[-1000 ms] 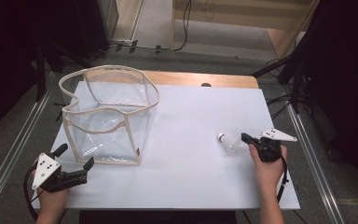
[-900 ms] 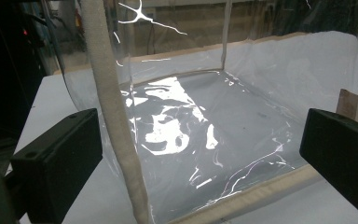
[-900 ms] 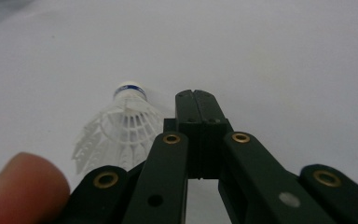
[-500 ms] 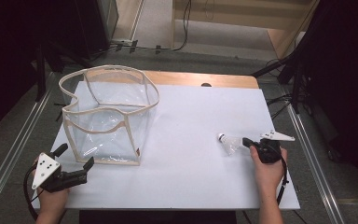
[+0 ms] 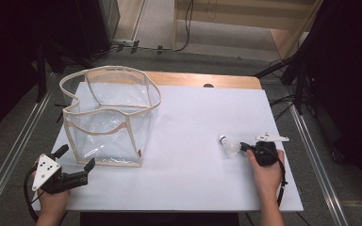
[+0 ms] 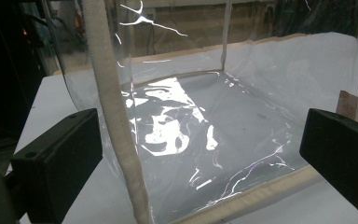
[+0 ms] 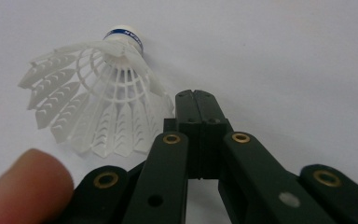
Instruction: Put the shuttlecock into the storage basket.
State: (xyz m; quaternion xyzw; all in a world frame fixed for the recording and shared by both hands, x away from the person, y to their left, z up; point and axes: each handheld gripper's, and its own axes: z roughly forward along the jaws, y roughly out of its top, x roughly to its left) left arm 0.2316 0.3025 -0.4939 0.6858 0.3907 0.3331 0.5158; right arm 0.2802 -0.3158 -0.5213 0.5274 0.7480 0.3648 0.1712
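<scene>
A white plastic shuttlecock (image 5: pixel 228 147) (image 7: pixel 102 93) lies on its side on the white table (image 5: pixel 193 188), its cork pointing away from my right gripper. My right gripper (image 5: pixel 245 147) (image 7: pixel 193 98) is shut, jaws pressed together just right of the skirt; the skirt's rim touches the side of one jaw, and I see nothing between the pads. A clear, cream-trimmed plastic container (image 5: pixel 108 117) stands open-topped at the table's left. My left gripper (image 5: pixel 77 157) (image 6: pixel 200 154) is open wide at its near left corner, with the corner seam (image 6: pixel 116 121) between the jaws, untouched.
A wooden strip (image 5: pixel 202 80) runs along the table's far edge. Metal rails (image 5: pixel 311 150) flank both sides, and dark stands and cables lie beyond. White tabletop stretches between the container and the shuttlecock.
My right gripper has edged slightly left, toward the shuttlecock. The left gripper and the container have stayed put.
</scene>
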